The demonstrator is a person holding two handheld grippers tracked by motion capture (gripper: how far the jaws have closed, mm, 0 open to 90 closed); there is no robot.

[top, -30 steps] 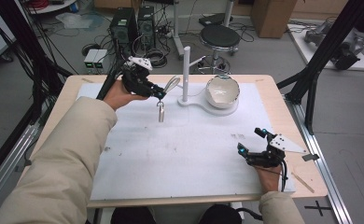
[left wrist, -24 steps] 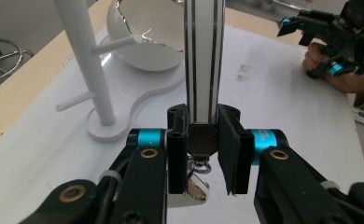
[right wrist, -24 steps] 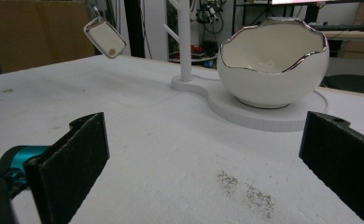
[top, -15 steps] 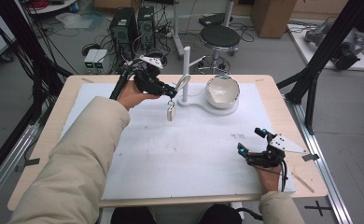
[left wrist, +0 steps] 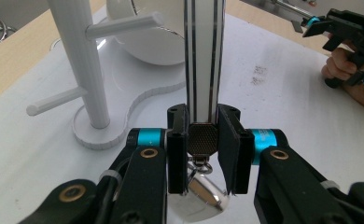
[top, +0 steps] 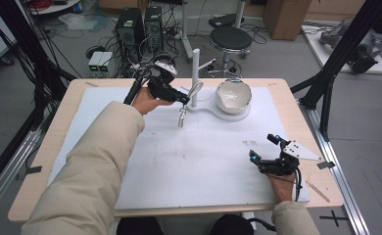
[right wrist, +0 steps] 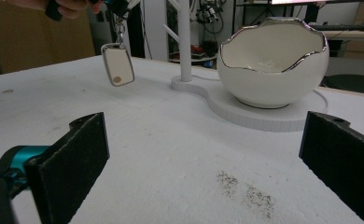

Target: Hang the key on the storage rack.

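Note:
A keychain hangs from my left gripper: a white strap with black stripes and a shiny metal tag dangling just above the mat. The left gripper is shut on the keychain's mesh clasp, close to the left of the white peg stand. The strap's loop lies against the post. In the right gripper view the tag hangs left of the stand. My right gripper rests open at the front right with nothing between its jaws.
A white egg-shaped bowl with a silver rim shares the stand's white base. A white mat covers the wooden table. A stool, computers and cables are on the floor behind.
My left gripper has carried the keychain to the right, up to the stand's post. The right gripper has stayed where it was.

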